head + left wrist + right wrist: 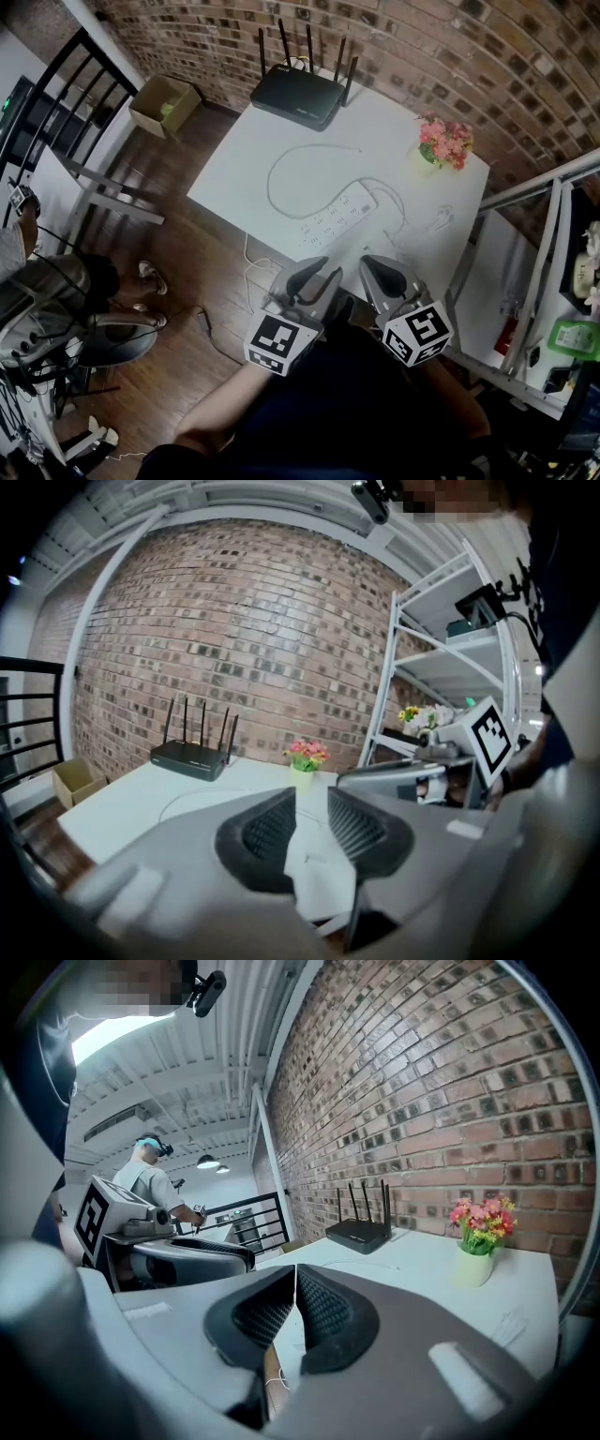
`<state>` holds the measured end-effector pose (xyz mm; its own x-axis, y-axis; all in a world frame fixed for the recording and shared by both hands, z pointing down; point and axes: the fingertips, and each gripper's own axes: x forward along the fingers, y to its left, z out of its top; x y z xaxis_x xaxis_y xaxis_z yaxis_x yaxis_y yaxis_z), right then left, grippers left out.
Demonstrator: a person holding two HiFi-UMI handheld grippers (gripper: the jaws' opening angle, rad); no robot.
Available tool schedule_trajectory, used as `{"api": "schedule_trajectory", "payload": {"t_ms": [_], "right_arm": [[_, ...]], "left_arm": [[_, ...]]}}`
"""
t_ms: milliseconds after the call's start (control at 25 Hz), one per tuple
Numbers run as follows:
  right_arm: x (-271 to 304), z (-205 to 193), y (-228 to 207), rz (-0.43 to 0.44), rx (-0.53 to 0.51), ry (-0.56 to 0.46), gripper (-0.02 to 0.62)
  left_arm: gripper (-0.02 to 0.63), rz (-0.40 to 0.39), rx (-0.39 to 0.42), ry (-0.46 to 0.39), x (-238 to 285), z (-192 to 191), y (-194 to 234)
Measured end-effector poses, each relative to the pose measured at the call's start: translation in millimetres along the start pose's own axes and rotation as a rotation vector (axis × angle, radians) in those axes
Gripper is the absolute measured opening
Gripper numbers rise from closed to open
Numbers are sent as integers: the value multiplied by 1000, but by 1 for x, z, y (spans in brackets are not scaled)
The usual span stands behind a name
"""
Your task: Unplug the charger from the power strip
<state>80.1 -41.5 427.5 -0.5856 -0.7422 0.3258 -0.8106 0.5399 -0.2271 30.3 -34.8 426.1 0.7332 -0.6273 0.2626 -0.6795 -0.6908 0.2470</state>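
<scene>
Just beyond our jaws on the table (281, 131), the power strip (339, 217) lies slantwise, near end toward our left gripper (314, 272), parted and empty; the right gripper (380, 267) is clenched.

Smooth matt white table (244, 178); white plastic power strip (337, 217); black plastic router (298, 94); rough brick wall (422, 47); dark wood floor (192, 277).

Dim rm, fisheye warp, dk corners

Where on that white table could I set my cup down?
Bare: the table's left side, between router and cord loop, and the stretch between router and flowers. Crowded: around the power strip and the cords to its right.
</scene>
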Motion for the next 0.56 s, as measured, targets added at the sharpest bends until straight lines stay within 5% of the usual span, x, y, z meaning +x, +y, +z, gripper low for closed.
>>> {"api": "schedule_trajectory", "payload": {"t_ms": [560], "right_arm": [[-2, 0, -3, -16, 4, -4, 14]], "left_arm": [[107, 6, 9, 2, -2, -2, 0]]}}
